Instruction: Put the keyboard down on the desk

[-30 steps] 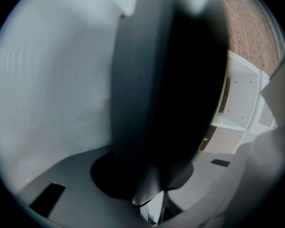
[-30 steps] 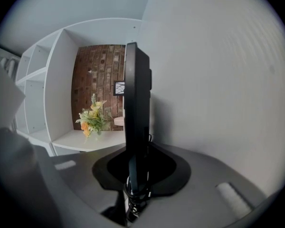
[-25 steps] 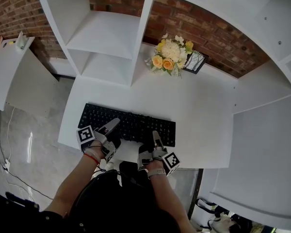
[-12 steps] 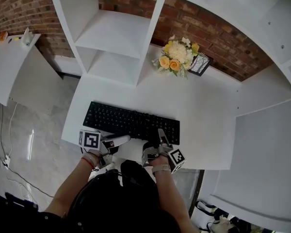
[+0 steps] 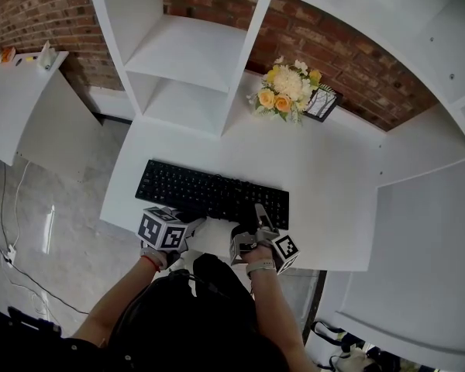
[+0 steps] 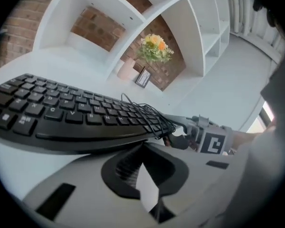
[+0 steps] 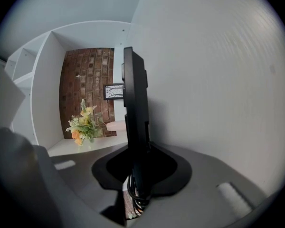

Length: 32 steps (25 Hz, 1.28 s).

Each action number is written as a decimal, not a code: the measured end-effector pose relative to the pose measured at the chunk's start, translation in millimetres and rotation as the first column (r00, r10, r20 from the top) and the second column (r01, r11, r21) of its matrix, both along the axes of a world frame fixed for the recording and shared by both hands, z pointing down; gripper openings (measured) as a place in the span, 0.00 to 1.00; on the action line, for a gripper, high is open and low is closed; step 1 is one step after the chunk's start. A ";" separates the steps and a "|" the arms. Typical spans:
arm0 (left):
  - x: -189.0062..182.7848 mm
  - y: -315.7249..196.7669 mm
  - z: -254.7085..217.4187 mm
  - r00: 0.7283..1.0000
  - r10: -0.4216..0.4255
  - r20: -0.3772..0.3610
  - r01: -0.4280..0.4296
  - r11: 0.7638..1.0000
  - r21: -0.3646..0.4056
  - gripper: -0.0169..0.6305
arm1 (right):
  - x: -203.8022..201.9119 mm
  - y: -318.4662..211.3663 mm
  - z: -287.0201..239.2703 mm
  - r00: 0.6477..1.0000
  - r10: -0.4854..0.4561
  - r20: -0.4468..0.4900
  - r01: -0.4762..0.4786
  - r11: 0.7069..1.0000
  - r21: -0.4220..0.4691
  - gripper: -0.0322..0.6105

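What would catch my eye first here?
A long black keyboard lies across the white desk, its near edge pinched by the right gripper. Behind it, a bouquet of yellow and orange flowers stands in front of the red brick wall.
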<state>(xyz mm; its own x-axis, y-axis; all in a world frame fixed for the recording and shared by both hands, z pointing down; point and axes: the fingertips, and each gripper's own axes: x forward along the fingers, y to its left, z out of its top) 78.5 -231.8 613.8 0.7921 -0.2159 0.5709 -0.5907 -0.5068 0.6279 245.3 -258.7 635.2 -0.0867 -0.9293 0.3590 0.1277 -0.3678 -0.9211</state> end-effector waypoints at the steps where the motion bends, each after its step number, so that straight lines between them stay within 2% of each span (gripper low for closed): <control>1: 0.2 -0.4 0.4 1.000 -0.015 -0.001 0.015 1.000 -0.003 0.01 | 0.2 0.0 0.5 1.000 -0.012 -0.004 0.012 1.000 0.000 0.19; 6: 0.7 2.1 5.1 0.999 -0.040 0.009 0.040 0.999 -0.020 0.01 | -0.6 -1.0 1.0 0.994 -0.105 -0.033 0.105 0.994 0.007 0.20; 8: 0.4 2.4 6.9 0.999 -0.045 0.011 0.045 0.999 -0.029 0.01 | -2.4 -2.0 -0.8 0.986 -0.160 -0.054 0.161 0.987 0.016 0.27; 10: 0.6 2.2 8.2 0.999 -0.050 0.014 0.050 0.998 -0.034 0.01 | -5.5 -2.7 -5.4 0.970 -0.225 -0.088 0.228 0.973 0.020 0.34; 15: 0.6 3.2 10.8 0.998 -0.066 0.006 0.067 0.996 -0.065 0.01 | -12.9 5.7 -17.5 0.926 -0.346 -0.149 0.350 0.937 -0.002 0.40; 18: 0.3 3.3 11.9 0.997 -0.071 0.013 0.071 0.995 -0.072 0.01 | -17.0 14.9 -17.8 0.898 -0.405 -0.170 0.412 0.911 0.005 0.40; 23: -1.4 3.3 14.3 0.997 -0.076 0.032 0.079 0.993 -0.085 0.01 | -35.7 35.0 -18.3 0.820 -0.523 -0.234 0.532 0.846 -0.027 0.38; 27: -1.8 3.7 16.3 0.996 -0.070 0.049 0.075 0.993 -0.097 0.01 | -48.3 40.4 -16.5 0.795 -0.557 -0.238 0.569 0.822 -0.023 0.30; 32: -2.3 4.5 20.1 0.995 -0.063 0.077 0.072 0.990 -0.119 0.01 | -53.4 42.5 -12.9 0.734 -0.608 -0.302 0.622 0.781 -0.061 0.27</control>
